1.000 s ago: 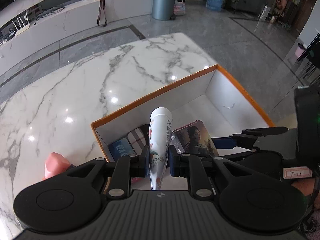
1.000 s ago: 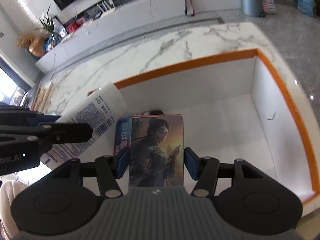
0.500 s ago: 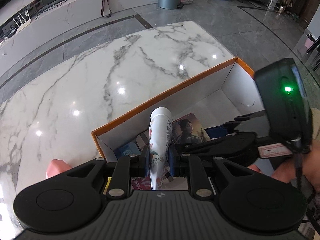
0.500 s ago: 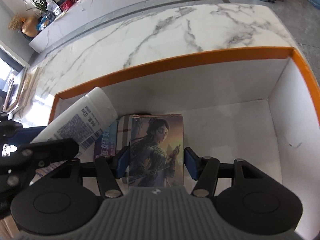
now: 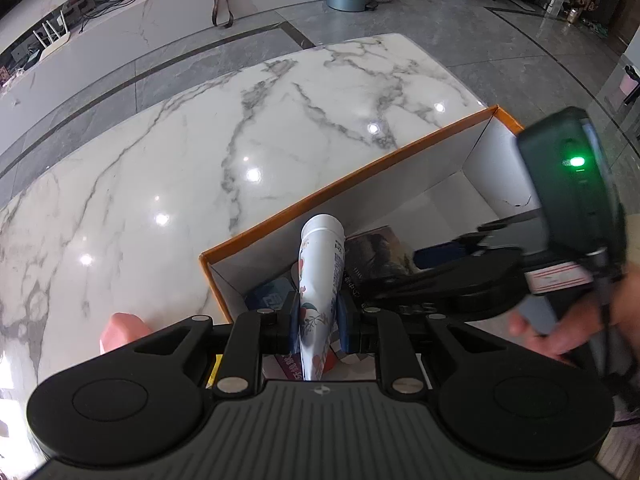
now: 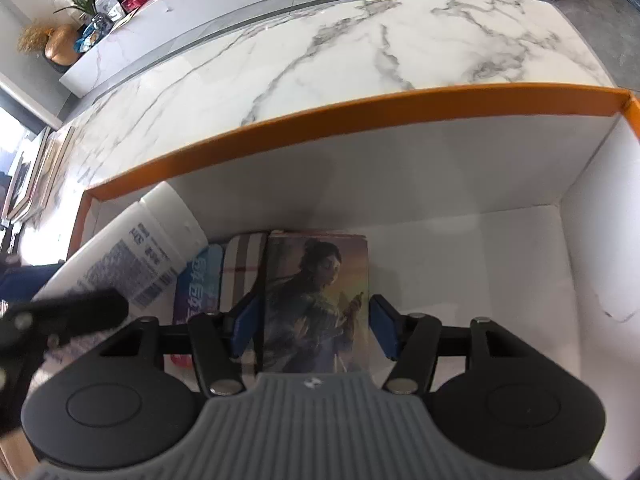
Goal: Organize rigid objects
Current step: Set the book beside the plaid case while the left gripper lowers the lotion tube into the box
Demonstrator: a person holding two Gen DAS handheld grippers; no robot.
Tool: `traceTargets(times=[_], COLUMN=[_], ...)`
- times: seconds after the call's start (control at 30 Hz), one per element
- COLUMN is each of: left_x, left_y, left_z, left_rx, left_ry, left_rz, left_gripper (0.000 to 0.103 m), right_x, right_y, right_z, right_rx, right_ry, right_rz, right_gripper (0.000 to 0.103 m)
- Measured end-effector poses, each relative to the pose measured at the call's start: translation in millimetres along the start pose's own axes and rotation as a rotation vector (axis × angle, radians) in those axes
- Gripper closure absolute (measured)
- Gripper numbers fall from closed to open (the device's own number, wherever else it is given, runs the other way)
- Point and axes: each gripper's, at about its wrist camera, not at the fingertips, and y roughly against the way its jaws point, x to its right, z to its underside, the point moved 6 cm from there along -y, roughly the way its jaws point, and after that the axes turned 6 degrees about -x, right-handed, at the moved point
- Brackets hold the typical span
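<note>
My left gripper (image 5: 319, 320) is shut on a white tube with a flower print (image 5: 322, 264). The tube slants down into the left end of an orange-rimmed white box (image 5: 360, 172). In the right wrist view the tube (image 6: 132, 256) leans at the box's left wall, crossed by a black left finger (image 6: 76, 314). My right gripper (image 6: 316, 320) is shut on an upright box with a painted figure (image 6: 316, 292), low inside the orange-rimmed box (image 6: 360, 120). Its blue pad (image 5: 436, 254) shows beside the figure box (image 5: 376, 248).
A blue packet (image 6: 200, 280) and a plaid item (image 6: 244, 256) stand between the tube and the figure box. The box's right half has a bare white floor (image 6: 480, 280). A pink rounded thing (image 5: 120, 328) lies on the marble table (image 5: 240, 140). A hand (image 5: 540, 332) grips the right tool.
Both grippers have sunk towards the box with their loads. The right tool has swung further into the left wrist view. The tube and the figure box sit lower in the box.
</note>
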Motion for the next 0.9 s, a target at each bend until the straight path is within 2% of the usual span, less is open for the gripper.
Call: traceTargets(times=[0.13, 0.33, 0.43, 0.53, 0.6, 0.77, 0.9], left_x=[-3, -5, -5, -6, -6, -3, -1], left_y=[-2, -5, -4, -3, -3, -7, -11], left_z=[2, 5, 5, 7, 8, 9, 10], left_rx=[-0.001, -0.005, -0.004, -0.001, -0.001, -0.008, -0.013], left_ry=[0.007, 0.015, 0.021, 0.027, 0.025, 0.024, 0.025], left_rz=[0.003, 0.011, 0.016, 0.020, 0.020, 0.035, 0.044], left_gripper=[0.082, 0.082, 0.082, 0.082, 0.082, 0.082, 0.082], right_x=[6, 7, 2, 3, 4, 13, 2], right_y=[7, 9, 1, -8, -7, -5, -8], right_z=[10, 15, 11, 7, 5, -1, -2], right_rx=[-0.030, -0.061, -0.088, -0.109, -0.097, -0.063, -0.064], right_ry=[0.003, 0.044, 0.055, 0.030, 0.012, 0.017, 0.117], right_rz=[-0.044, -0.041, -0.034, -0.006, 0.001, 0.102, 0.133], right_gripper=[0.042, 0.041, 0.033, 0.044, 0.044, 0.044, 0.043])
